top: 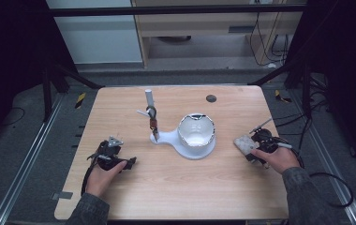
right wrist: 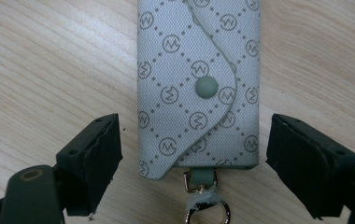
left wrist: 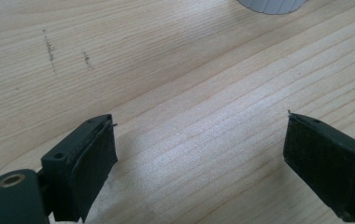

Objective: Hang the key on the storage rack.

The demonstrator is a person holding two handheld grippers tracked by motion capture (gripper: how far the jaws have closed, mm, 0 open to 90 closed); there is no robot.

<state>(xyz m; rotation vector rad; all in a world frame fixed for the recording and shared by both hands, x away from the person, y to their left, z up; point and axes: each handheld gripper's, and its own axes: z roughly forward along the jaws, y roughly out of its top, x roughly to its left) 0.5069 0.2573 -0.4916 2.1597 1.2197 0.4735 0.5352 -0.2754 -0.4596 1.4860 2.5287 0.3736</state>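
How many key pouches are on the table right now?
1: the grey patterned key pouch lies flat on the table near its right edge, between the jaws of the right gripper. None hang on the stand.

Key pouch (right wrist: pixel 199 88) – woven matt cloth, metal clasp; table (right wrist: pixel 49 70) – pale grained wood.

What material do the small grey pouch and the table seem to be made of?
The pouch looks like woven fabric or coated canvas, matte grey, with a fine weave, a printed monogram pattern and a snap button. Its clip ring looks like shiny metal. The table looks like light wood or wood laminate, with visible grain lines.
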